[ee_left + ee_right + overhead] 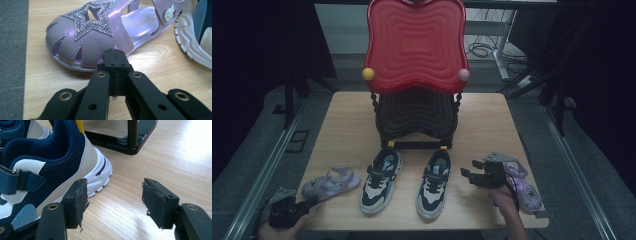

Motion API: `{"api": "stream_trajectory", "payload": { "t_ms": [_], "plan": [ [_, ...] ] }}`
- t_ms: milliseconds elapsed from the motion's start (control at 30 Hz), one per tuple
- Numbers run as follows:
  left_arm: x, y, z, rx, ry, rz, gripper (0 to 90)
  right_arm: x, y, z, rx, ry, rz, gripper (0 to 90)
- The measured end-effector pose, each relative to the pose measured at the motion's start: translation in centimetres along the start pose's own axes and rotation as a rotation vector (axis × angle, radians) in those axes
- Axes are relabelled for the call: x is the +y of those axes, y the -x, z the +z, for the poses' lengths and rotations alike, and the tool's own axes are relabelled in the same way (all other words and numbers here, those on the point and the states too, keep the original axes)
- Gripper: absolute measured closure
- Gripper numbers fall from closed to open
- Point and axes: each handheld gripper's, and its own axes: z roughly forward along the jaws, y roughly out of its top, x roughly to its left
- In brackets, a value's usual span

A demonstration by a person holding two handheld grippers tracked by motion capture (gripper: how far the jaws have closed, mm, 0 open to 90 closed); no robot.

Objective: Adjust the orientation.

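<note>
While the left gripper (115, 53), jaws pressed together and empty, noses toward the lilac star-fronted sandal (100, 32), the right gripper (115, 197) gapes wide beside the navy-and-white mesh sneaker (50, 170), ready to grasp.

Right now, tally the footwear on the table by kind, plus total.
Navy-and-white mesh sneakers: 2, left and right
Lilac glittery star sandals: 2, left and right
Total: 4
</note>
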Motion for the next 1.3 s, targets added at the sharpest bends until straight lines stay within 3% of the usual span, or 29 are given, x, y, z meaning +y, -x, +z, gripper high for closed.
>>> {"api": "stream_trajectory", "payload": {
  "t_ms": [167,400,533,733,867,1100,1300],
  "plan": [
    [0.4,-0.7,0.0,-0.021,-0.012,-0.009,90.0,0.0,-0.1,0.0,0.001,0.000,-0.002,37.4],
    [1.1,-1.3,-0.3,-0.007,0.005,-0.026,90.0,0.0,0.0,0.1,-0.003,-0.003,-0.001,37.4],
    [1.1,-0.9,-0.6,0.005,-0.006,-0.008,90.0,-0.1,-0.1,0.0,0.000,-0.003,-0.001,37.4],
    [0.3,-0.5,-0.5,-0.016,-0.046,-0.003,90.0,-0.1,-0.1,0.2,0.001,-0.005,-0.001,37.4],
    [0.0,-0.8,-0.1,-0.009,-0.061,-0.018,90.0,-0.1,0.0,0.2,0.001,-0.005,0.001,37.4],
    [0.6,-1.4,0.3,0.052,-0.071,-0.011,90.0,-0.1,-0.1,0.1,0.002,-0.005,-0.001,37.4],
    [1.4,-2.4,0.5,0.026,-0.065,-0.033,90.0,-0.1,0.0,0.2,0.000,-0.009,-0.003,37.2]
  ]
}}
